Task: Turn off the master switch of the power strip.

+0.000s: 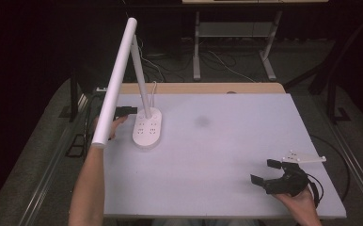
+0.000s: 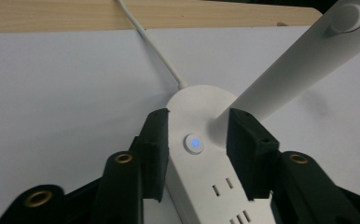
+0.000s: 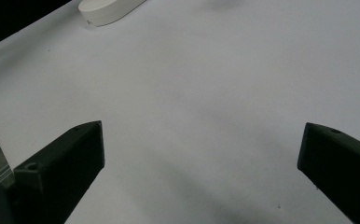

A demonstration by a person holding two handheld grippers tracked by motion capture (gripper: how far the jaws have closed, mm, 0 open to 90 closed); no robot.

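White table [image 1: 226, 155] with a desk lamp at its far-left part: long white lamp head [image 1: 114, 80] slanting toward the near left, thin stem [image 1: 142, 84] rising from an oval lamp base [image 1: 147, 128] that carries socket slots. The base's long axis runs roughly near-to-far on the table. Left gripper [image 2: 194, 154] is the nearer one by far: it comes in from the left of the base, jaws spread and straddling the far end of the base, one each side, apparently touching or just beside its edges; not clearly clamped. The small round button [image 2: 193, 143], glowing blue, sits midway between the jaws, just beside the stem foot. Cord [image 2: 155, 51] leaves the far end. Right gripper [image 1: 276, 175] rests well apart at near right, jaws wide open, holding nothing.
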